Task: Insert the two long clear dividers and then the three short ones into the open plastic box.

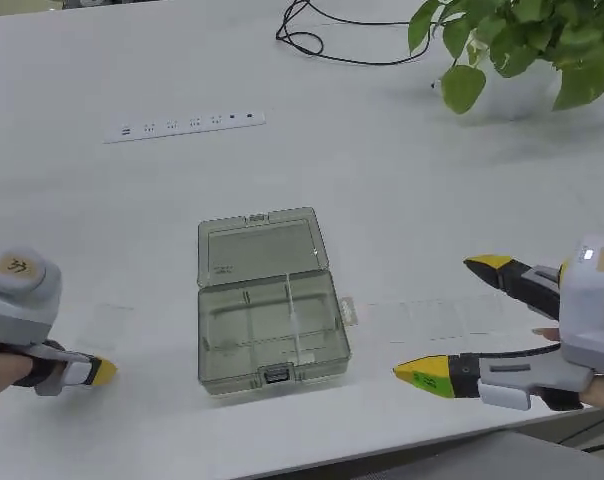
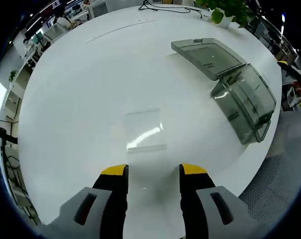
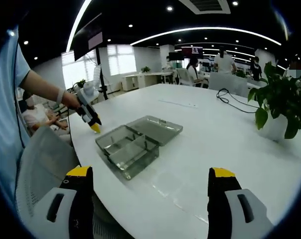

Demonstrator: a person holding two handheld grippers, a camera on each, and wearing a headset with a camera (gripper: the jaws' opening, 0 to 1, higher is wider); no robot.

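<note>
The open clear plastic box (image 1: 272, 330) lies near the table's front edge, its lid (image 1: 257, 245) flat behind it. Thin clear walls show faintly inside the tray. Clear dividers (image 1: 422, 318) lie flat on the table just right of the box. Another clear piece (image 2: 143, 130) lies left of the box, just ahead of my left gripper (image 2: 153, 172), which is open and holds nothing. My right gripper (image 1: 452, 320) stands wide open over the right-hand dividers, apart from them. The box (image 3: 128, 147) lies ahead of its jaws in the right gripper view, and the left gripper (image 3: 90, 119) shows beyond it.
A white power strip (image 1: 182, 125) lies at the back left, a black cable (image 1: 322, 40) at the back, a potted plant (image 1: 522, 50) at the back right. The table's front edge (image 1: 382, 445) runs close below the box. A grey chair (image 3: 41, 159) stands by the table.
</note>
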